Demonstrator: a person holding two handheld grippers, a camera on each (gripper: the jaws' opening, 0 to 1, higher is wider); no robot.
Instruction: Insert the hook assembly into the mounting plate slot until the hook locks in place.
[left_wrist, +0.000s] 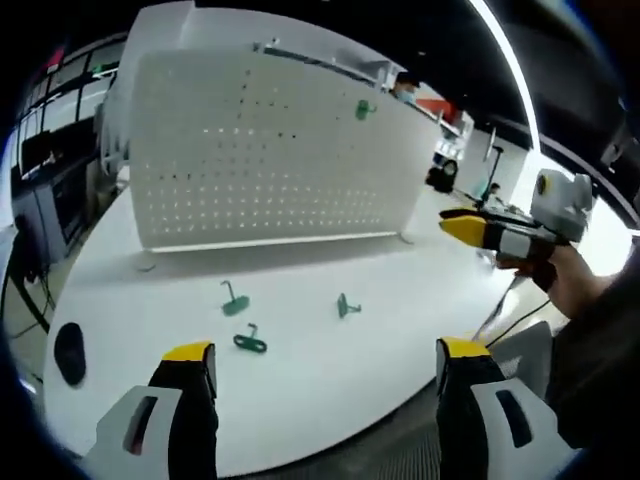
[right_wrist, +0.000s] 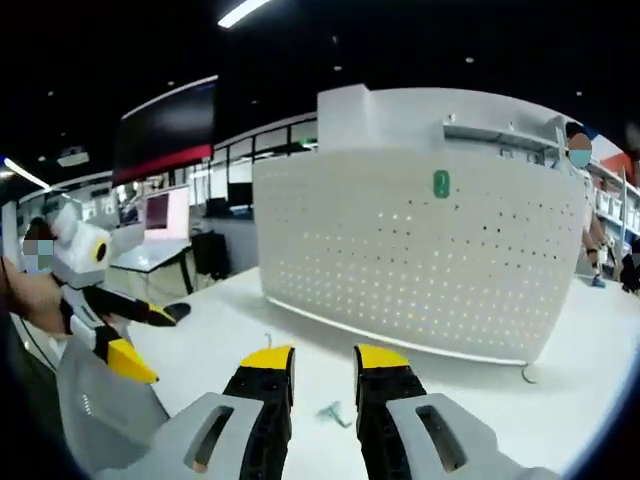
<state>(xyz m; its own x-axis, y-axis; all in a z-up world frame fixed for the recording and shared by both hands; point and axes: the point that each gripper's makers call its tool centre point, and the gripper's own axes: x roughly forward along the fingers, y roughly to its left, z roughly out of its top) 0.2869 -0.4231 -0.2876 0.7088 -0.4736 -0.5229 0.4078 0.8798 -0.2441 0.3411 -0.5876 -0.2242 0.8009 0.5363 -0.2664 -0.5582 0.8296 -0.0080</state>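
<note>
White pegboard mounting plate (left_wrist: 270, 150): upright at the far side of the white table (left_wrist: 330, 380), long axis left to right, one green hook (left_wrist: 365, 109) already seated near its upper right. Three loose green hooks lie flat on the table nearer: left (left_wrist: 234, 301), middle (left_wrist: 250, 342), right (left_wrist: 347, 306); small, their pointing unclear. Left gripper (left_wrist: 325, 355): jaws wide, empty. Right gripper (right_wrist: 320, 362): jaws narrow, nothing between; a green hook (right_wrist: 330, 412) lies beyond them
</note>
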